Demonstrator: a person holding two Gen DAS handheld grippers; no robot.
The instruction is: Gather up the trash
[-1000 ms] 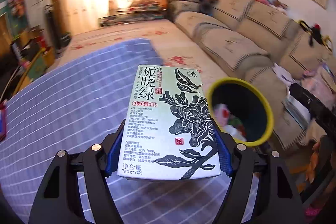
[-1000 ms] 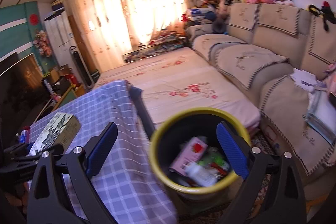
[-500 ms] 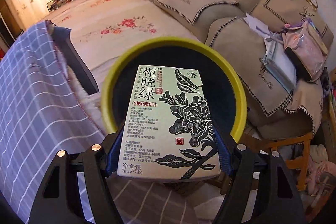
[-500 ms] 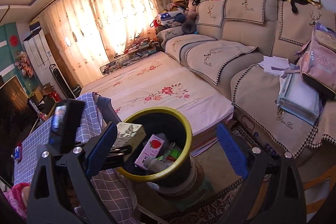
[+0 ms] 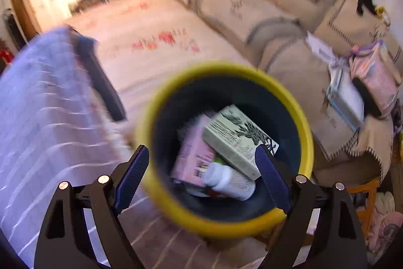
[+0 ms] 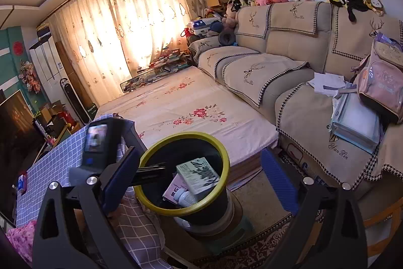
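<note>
Left gripper [image 5: 201, 165]: jaws wide apart and empty, hanging right over the bin's mouth, one blue pad [image 5: 131, 168] near the yellow rim.
Right gripper [image 6: 199, 180]: spread open too, holding nothing, set back from the bin.
Bin [image 5: 306, 132]: dark, yellow-rimmed, perched on a round base at the table's corner; a knock from either tool would likely tip it.
Tea box [image 5: 239, 138]: inside the bin, lying tilted on a pink carton [image 5: 194, 158] and a white bottle [image 5: 229, 182].
Pile: it looks high on the near side; I'd guess more trash could slide out.
Table [image 6: 50, 155]: blue checked cloth hangs by the bin; a small item [image 6: 22, 180] remains, and snagging the cloth could drag it off.
</note>
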